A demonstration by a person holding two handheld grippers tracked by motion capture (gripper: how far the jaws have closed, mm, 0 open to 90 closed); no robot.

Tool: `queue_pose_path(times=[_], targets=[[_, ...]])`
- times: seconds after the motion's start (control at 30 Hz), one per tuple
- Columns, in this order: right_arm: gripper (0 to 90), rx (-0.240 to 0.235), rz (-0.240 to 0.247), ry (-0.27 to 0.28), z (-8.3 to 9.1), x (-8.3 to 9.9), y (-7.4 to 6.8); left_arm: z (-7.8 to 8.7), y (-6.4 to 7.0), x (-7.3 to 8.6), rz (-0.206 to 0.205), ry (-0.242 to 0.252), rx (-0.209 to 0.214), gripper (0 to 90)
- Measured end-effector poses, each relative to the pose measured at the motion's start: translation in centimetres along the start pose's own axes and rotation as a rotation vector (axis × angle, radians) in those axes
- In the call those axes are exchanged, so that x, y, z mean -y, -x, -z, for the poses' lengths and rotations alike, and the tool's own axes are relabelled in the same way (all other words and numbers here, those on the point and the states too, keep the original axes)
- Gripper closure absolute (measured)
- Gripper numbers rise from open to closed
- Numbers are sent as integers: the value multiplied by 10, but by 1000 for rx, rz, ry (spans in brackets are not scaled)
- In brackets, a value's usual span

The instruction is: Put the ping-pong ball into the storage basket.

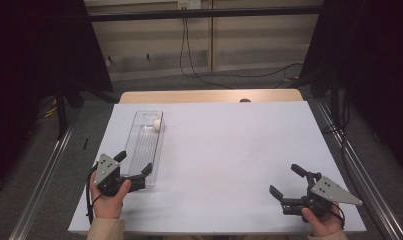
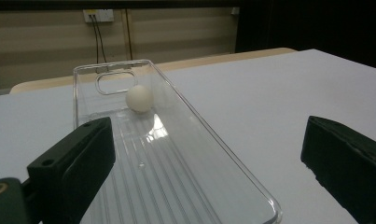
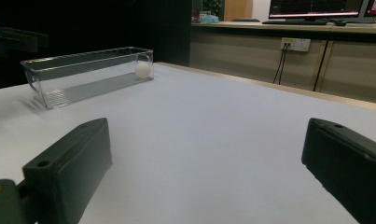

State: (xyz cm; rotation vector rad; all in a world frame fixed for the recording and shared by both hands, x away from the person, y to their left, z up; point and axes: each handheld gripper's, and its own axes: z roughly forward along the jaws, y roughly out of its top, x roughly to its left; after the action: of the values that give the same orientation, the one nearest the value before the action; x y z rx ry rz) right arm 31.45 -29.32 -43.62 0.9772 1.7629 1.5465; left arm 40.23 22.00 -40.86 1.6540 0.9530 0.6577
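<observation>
A long clear plastic tray [image 1: 141, 150] lies on the left part of the white table, running front to back. A white ball [image 1: 157, 125] rests inside it at the far end, also seen as the ball [image 2: 139, 98] and the ball [image 3: 142, 70]. My left gripper [image 1: 135, 163] is open at the tray's near end, with its jaws on either side of the tray [image 2: 176, 186]. My right gripper [image 1: 287, 180] is open over bare table at the front right, holding nothing. The tray [image 3: 83, 77] lies far off to its left.
The white sheet [image 1: 239, 150] covers a wooden table whose far edge [image 1: 209, 96] shows beyond it. Black curtains hang at both sides. Cables run down the back wall and across the floor. Metal rails flank the table.
</observation>
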Motion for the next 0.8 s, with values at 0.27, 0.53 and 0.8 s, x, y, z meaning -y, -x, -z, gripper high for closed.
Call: queue_pose_path(times=[0.27,0.53,0.8], targets=[[10,7,-4,-1,0,1,0,3,1,4,-4,4,15,31],[10,4,3,-6,-1,2,-1,10,2,8,-5,25,26,31],[9,5,8,-9,-3,3,-1,11,2,9,5,42,36,31]])
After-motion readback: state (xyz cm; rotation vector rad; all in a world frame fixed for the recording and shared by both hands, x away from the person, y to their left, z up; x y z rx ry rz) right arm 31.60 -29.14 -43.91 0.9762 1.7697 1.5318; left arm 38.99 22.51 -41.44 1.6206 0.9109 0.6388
